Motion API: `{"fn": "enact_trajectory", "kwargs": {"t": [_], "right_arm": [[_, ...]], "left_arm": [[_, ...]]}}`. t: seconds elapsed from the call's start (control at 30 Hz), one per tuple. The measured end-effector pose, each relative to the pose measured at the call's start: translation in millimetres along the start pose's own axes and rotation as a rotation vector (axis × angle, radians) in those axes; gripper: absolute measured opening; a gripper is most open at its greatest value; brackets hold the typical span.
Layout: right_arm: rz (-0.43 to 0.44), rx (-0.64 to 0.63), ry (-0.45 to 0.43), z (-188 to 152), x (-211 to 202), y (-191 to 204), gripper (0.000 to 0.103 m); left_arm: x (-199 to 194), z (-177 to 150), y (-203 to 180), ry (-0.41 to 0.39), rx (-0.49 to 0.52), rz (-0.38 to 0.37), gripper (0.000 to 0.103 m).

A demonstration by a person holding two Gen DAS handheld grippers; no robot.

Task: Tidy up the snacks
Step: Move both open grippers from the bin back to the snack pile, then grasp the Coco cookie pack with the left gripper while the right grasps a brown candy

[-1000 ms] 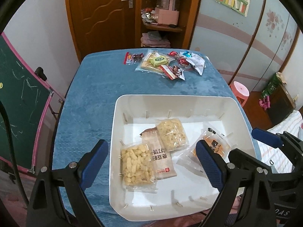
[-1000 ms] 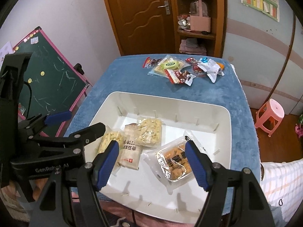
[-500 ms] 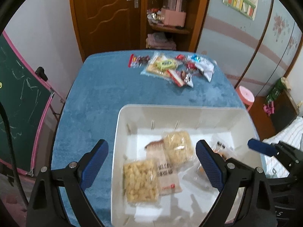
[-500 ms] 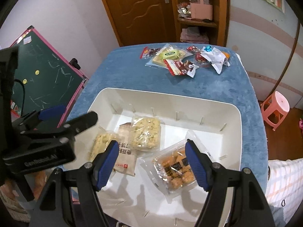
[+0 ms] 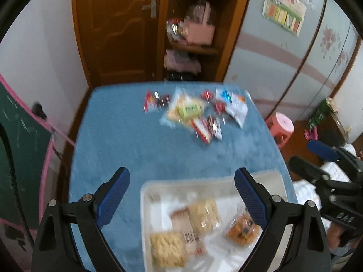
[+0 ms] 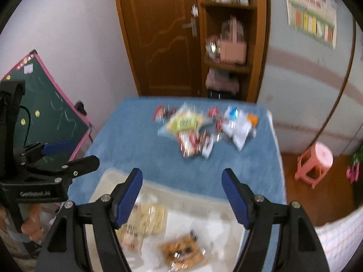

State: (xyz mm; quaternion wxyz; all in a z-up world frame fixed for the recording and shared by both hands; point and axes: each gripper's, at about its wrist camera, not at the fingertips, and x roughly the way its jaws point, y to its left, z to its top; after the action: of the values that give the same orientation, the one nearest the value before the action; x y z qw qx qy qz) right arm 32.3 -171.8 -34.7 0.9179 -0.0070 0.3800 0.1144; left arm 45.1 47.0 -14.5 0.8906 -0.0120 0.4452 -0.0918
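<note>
Showing spread, empty fingers, both views differ: only the right wrist's catches a hand (image 6: 31, 224).

One white tray (image 5: 145, 195); four snack packets (image 5: 204, 213) in it; one pink stool (image 6: 317, 158).

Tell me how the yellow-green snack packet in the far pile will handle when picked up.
The yellow-green packet looks like a thin film pouch, so probably light and floppy. Its glossy wrapper may be slippery. It overlaps the red-and-white packets, so lifting it may drag them.
</note>
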Motion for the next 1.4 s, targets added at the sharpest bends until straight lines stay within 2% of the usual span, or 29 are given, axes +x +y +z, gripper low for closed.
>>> {"fn": "enact_trajectory", "kwargs": {"t": [0.13,0.23,0.4,0.53,0.63,0.77,0.93,1.1,1.23,1.4], "right_arm": [[-0.040,-0.031,-0.085,43.8,-14.6,-5.1,0.073],[-0.072,-0.028,-0.112,77.8,-14.9,-12.5,0.073],[-0.090,0.025,-0.073,129.3,11.5,-37.9,0.073],[-0.092,0.069,0.008,148.2,56.2,-60.2,0.073],[-0.092,0.120,0.099,143.5,103.9,-77.1,0.073],[-0.056,0.216,0.262,114.1,180.3,-101.1,0.073],[-0.001,0.344,0.399,70.1,242.8,-119.3,0.071],[0.039,0.439,0.464,51.7,288.9,-127.6,0.071],[0.061,0.483,0.492,45.0,312.4,-128.0,0.070],[0.087,0.484,0.525,37.4,332.6,-120.2,0.055]], "left_arm": [[-9.8,42.6,-6.3,-0.078,0.050,0.049,0.093],[-8.1,80.9,-10.0,-0.113,0.049,0.050,0.093],[15.5,131.2,-17.0,-0.122,0.050,0.089,0.093],[64.7,152.5,-24.2,-0.053,0.092,0.108,0.093],[123.2,146.6,-25.4,0.064,0.097,0.086,0.093],[191.5,117.6,-23.0,0.204,0.072,0.053,0.093],[257.9,81.6,-16.3,0.324,0.028,0.053,0.092],[294.1,66.7,-10.5,0.390,-0.044,0.010,0.087],[309.8,58.9,-10.3,0.429,-0.077,-0.036,0.078],[319.9,49.7,-10.8,0.451,-0.106,-0.082,0.076]]}}
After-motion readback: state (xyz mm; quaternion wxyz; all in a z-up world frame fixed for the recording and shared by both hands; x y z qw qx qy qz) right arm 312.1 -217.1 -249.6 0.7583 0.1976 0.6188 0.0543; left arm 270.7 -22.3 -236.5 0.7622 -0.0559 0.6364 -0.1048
